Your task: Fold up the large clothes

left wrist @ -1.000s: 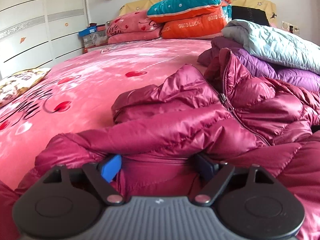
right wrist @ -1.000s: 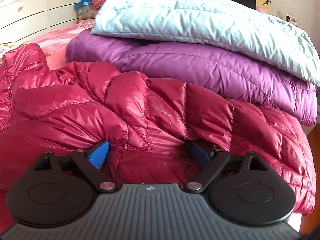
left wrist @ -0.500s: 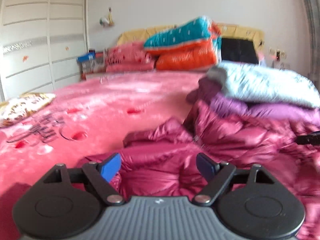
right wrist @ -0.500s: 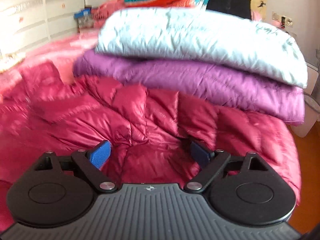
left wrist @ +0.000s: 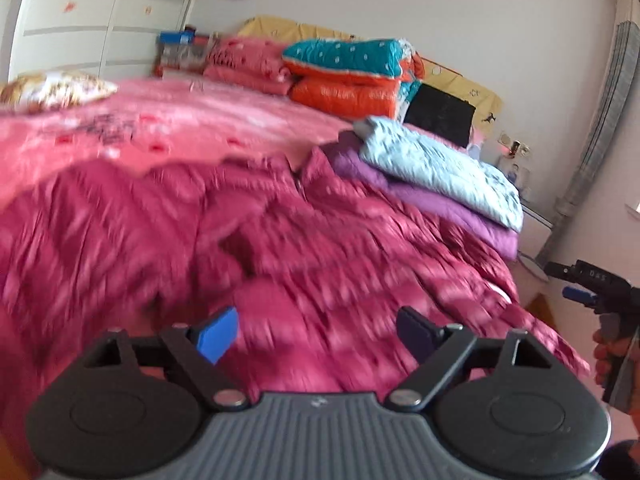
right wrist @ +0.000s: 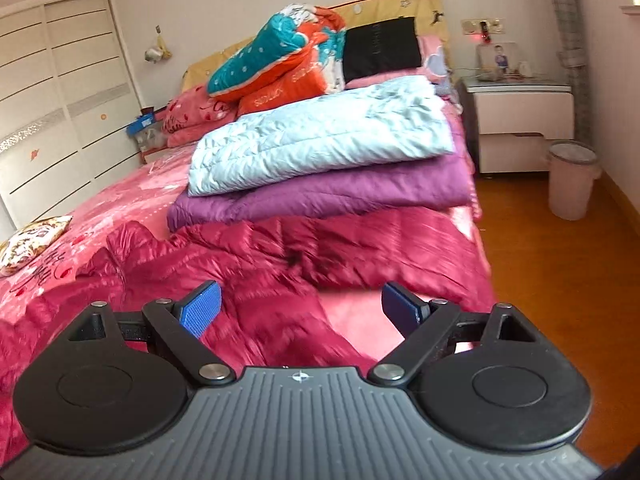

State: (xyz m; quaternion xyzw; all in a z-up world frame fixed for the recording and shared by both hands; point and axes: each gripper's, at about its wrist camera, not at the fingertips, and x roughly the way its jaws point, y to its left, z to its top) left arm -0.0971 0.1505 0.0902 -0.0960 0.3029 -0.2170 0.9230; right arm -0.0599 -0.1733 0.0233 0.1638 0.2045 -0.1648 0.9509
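- Two grippers, both standing wide with nothing between the pads; one crimson quilted down jacket [left wrist: 320, 240] is lying spread on the pink printed bedspread [left wrist: 168, 128].
- Left wrist view: left gripper [left wrist: 320, 334] is hovering above the jacket, its jaws having just been opening, no cloth between them. Jacket is lying flat, zip line running toward the folded stack: pale blue padded coat [left wrist: 436, 164] on a purple padded coat [left wrist: 440, 200]. Right gripper [left wrist: 580, 280] is showing at the frame edge in a person's hand.
- Right wrist view: right gripper [right wrist: 300, 308] is spread, clear of the cloth. Jacket's near edge is looking rumpled.
- Judgement: spreading step is ending, folding not yet begun. Next move calls for pinching a sleeve or side edge and carrying it across the body.
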